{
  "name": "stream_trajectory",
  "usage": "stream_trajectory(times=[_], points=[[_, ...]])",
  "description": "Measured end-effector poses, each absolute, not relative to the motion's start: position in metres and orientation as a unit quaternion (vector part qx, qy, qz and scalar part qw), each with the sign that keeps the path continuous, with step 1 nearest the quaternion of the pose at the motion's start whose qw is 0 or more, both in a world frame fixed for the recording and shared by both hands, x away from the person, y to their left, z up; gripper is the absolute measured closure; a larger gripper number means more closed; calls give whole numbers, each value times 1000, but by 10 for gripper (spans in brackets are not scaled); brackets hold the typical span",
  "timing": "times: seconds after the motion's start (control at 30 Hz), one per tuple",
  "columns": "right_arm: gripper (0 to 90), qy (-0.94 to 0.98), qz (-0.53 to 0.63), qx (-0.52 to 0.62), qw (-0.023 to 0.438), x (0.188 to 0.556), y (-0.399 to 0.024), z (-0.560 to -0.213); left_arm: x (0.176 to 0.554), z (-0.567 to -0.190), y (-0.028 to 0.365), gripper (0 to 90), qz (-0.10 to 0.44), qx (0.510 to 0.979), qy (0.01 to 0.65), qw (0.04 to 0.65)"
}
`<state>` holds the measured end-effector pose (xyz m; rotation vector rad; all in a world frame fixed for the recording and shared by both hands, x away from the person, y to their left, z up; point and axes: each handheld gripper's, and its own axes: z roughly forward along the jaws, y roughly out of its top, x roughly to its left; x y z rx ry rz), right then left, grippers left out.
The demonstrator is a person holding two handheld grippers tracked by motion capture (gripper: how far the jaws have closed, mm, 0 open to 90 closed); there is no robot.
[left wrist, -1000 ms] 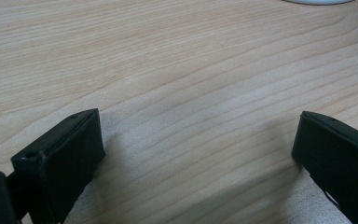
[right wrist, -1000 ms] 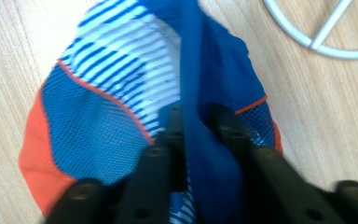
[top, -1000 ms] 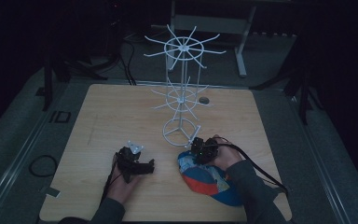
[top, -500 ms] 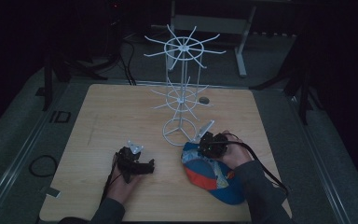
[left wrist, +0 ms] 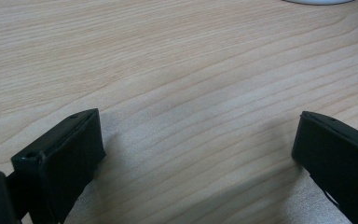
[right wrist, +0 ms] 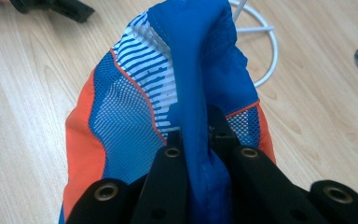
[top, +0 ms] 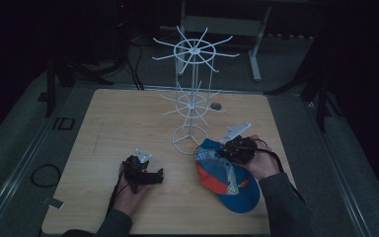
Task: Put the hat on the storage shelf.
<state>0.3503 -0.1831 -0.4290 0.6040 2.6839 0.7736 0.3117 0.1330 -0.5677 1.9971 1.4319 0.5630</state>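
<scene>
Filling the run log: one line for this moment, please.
right gripper shut on cap | cap lifted near white rack | left gripper open on table

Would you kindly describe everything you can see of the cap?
The cap is blue with orange panels, a white-and-blue striped section and see-through mesh, seemingly light fabric. It sits near the table's right front, beside the white rack's ring base. The right gripper is shut on a blue fold of it, bunching the cloth upward.
</scene>
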Motion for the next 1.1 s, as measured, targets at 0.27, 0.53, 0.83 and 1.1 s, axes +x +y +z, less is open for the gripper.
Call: stream_trajectory(times=[0.27,0.53,0.83,1.1], points=[[880,917,307,208,150,340,-196,-415,312,-568,133,24,212,755,540,304],[882,909,325,205,159,333,-202,-406,312,-568,133,24,212,755,540,304],[882,896,352,210,172,326,-215,-396,312,-567,133,24,213,756,539,303],[883,884,369,219,187,322,-224,-387,312,-568,133,24,213,755,540,304]])
